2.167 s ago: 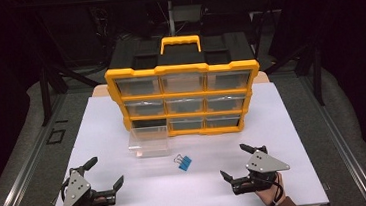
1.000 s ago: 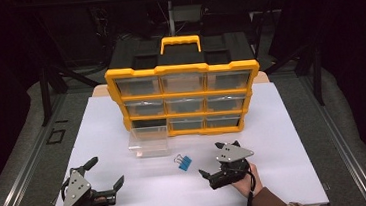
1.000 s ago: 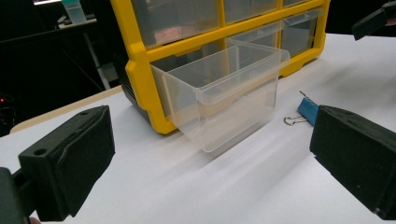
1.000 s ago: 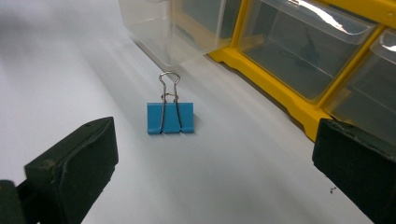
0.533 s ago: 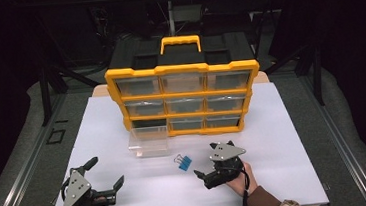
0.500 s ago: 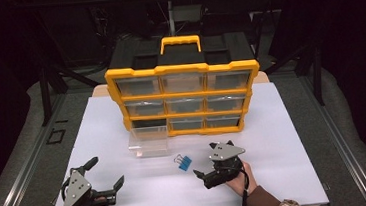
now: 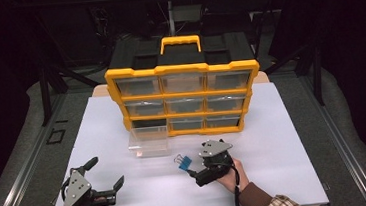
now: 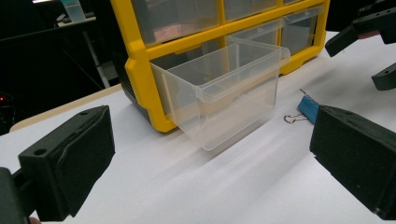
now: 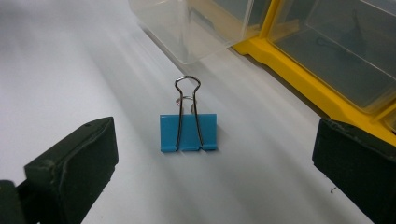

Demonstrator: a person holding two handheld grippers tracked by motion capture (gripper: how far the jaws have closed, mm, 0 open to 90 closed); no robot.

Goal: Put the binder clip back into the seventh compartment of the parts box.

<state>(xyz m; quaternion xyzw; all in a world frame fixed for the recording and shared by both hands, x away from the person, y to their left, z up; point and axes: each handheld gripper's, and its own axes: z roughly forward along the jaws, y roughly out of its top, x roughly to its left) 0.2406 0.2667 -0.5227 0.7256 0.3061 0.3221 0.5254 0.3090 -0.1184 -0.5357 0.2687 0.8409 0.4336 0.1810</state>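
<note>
Right gripper (image 7: 193, 173) jaws wide apart, empty, framing small blue metal binder clip (image 9: 188, 131) flat on white table (image 7: 284, 139). Left gripper (image 7: 108, 178) spread, empty, near-left. Clear plastic drawer (image 7: 148, 141) beside clip, fronting yellow organizer cabinet (image 7: 184, 99).

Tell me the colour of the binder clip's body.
Blue, with silver wire handles; the binder clip shows best in the right gripper view.

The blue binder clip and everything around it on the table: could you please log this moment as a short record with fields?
Surface: white table top
Clip: blue binder clip with wire handles, lying flat, ungrasped
Drawer: clear plastic drawer, pulled out of its slot, apparently empty
Cabinet: yellow nine-drawer organiser with handle
Right tongs: open, aimed at the clip, not touching
Left tongs: open, empty, near the table's front left
</note>
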